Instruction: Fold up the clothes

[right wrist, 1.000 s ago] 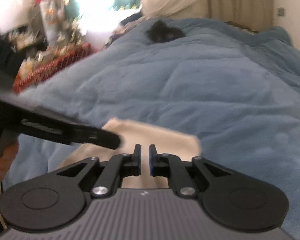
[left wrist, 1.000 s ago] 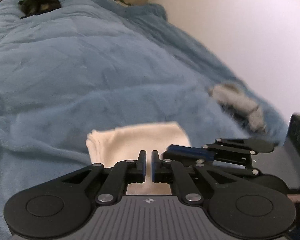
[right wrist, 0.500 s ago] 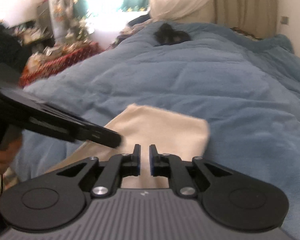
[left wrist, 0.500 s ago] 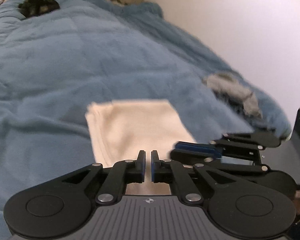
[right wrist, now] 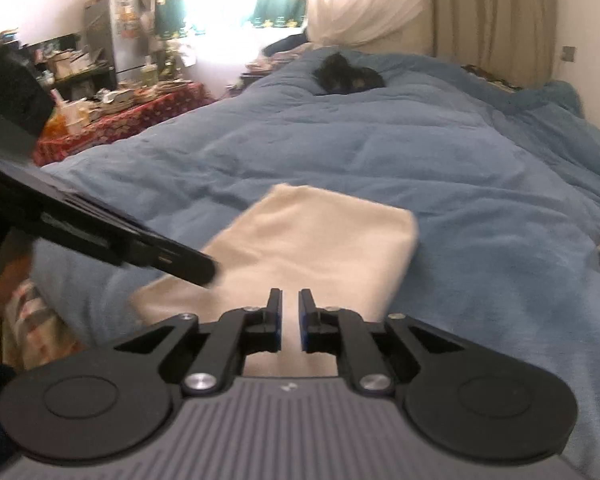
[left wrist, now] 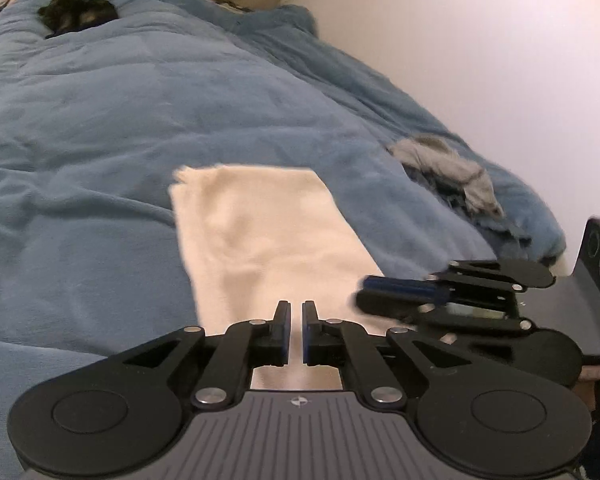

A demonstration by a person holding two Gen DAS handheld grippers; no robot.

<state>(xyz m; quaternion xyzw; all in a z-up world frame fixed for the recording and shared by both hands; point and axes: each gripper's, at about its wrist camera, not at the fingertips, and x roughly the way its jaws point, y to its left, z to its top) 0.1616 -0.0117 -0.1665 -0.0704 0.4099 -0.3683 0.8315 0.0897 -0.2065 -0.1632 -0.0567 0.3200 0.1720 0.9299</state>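
Both grippers sit at the near edge of the bed, side by side over the near end of the cream cloth (left wrist: 268, 248).

Left gripper (left wrist: 296, 332): fingers nearly together, only a thin slit between the pads. The cloth's near hem runs under and between them, but I cannot tell from here whether the pads actually pinch it.

Right gripper (right wrist: 290, 320): same picture — jaws drawn almost shut, cloth passing beneath the tips, grip not confirmable. In the left view it shows from the side at the cloth's right edge.

Cloth: a flat, already folded rectangle on the blue duvet (left wrist: 120, 128), long axis running away from the grippers, far edge square.

Judgement — step in hand is working the near hem, probably for the next fold. To do it well: take the two near corners evenly, keep both hands level and matched, carry the hem straight up the long axis, land it on the far edge without dragging the layers beneath.

Farther off: a grey garment (left wrist: 448, 160) by the wall, a dark bundle (left wrist: 76, 8) at the bed's far end.
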